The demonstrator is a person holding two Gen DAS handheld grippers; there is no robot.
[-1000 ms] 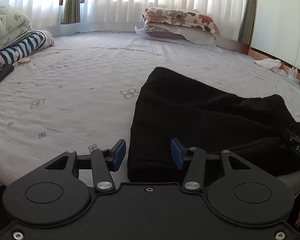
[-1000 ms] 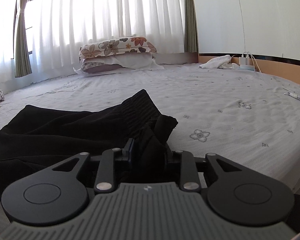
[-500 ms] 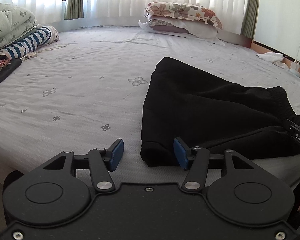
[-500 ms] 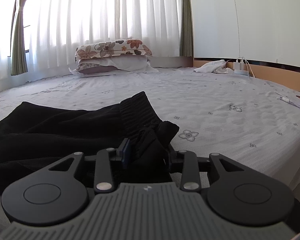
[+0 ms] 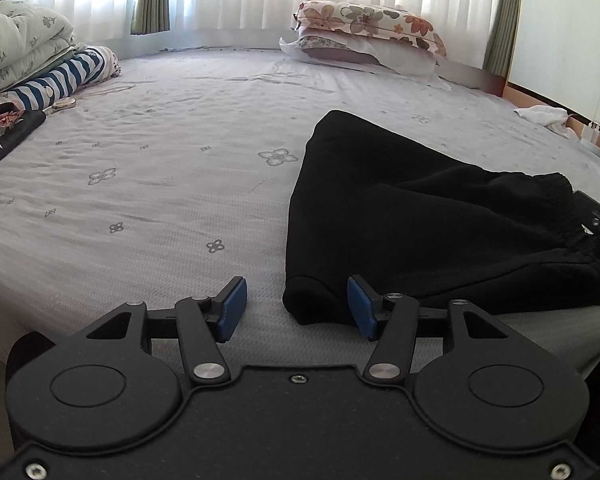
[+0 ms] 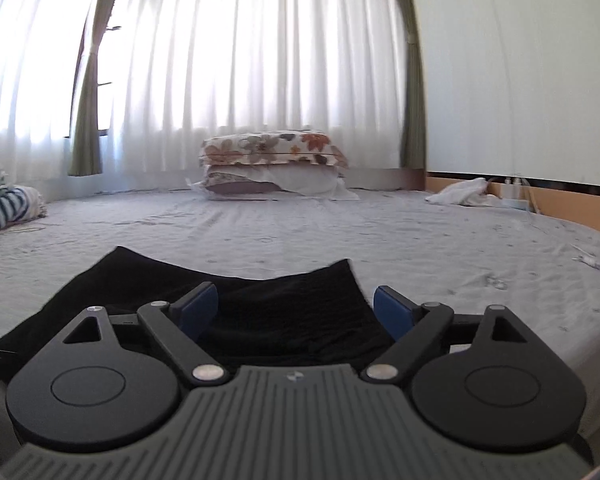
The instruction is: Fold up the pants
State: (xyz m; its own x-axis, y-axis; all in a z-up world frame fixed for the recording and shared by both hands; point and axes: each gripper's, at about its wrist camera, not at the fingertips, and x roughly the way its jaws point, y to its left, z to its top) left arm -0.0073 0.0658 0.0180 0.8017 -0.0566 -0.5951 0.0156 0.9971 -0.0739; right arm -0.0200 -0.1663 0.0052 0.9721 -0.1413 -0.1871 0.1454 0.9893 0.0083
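The black pants point(image 5: 412, 216) lie folded into a flat wedge on the bed point(image 5: 160, 184), close to its near edge and toward the near right corner, waistband to the right and a rounded fold at the near left. I read that as a fold just laid down: the cloth rests on its own, nothing pinching it.

My right gripper point(image 6: 296, 308) has just been opening and now stands wide, above the waistband end, its blue pads point(image 6: 198, 304) clear of the fabric, so I judge it has let go to leave the layer in place. My left gripper point(image 5: 296, 306) is about half open at the near edge; the folded corner sits in front of the gap near the right pad, but neither pad presses on it.

Pillows point(image 5: 364, 36) sit at the far edge, and striped bedding point(image 5: 72, 76) along the left edge, both well apart from the pants.
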